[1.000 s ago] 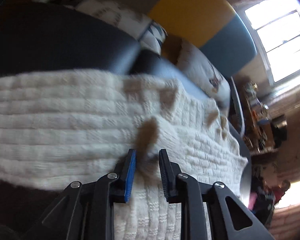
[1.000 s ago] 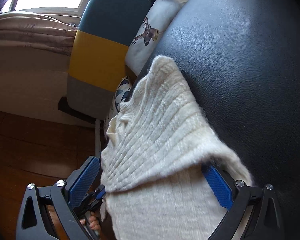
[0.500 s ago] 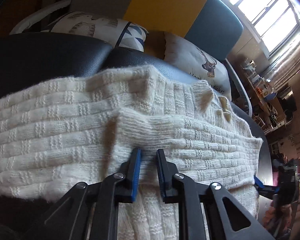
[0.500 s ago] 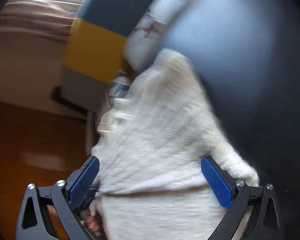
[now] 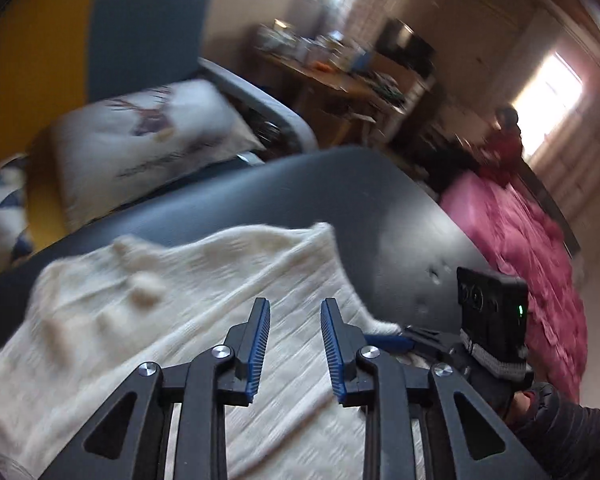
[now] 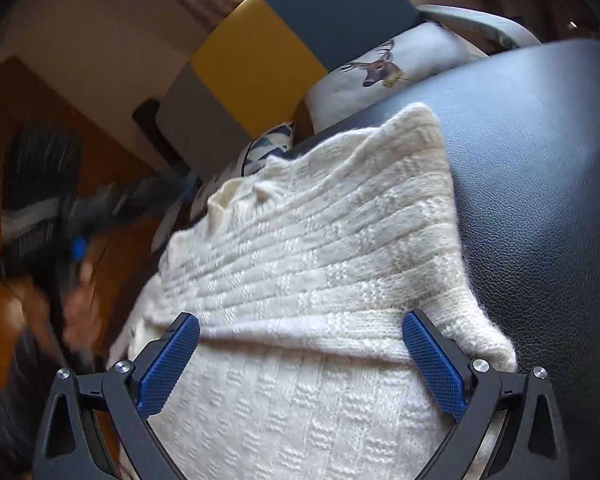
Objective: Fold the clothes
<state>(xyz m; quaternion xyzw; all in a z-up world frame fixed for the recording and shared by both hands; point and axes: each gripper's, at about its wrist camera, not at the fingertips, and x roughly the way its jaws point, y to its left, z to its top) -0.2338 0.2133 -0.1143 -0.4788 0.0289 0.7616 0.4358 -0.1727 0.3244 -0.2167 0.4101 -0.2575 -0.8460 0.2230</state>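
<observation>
Since the earlier frames the left gripper (image 5: pixel 293 346) has let go of the sweater (image 6: pixel 324 264) fold and swung across; its jaws are opening, nothing between them, poised over cloth, probably to find a new hold. Right gripper (image 6: pixel 300 360) stands wide, pads either side of the folded edge without pinching, likely steadying the sweater where it lies part-folded on the black seat (image 6: pixel 540 168). Left view alone shows the right unit's camera block (image 5: pixel 492 304) and a pink cover (image 5: pixel 520 240); right view alone shows the left hand (image 6: pixel 80 300), blurred.
</observation>
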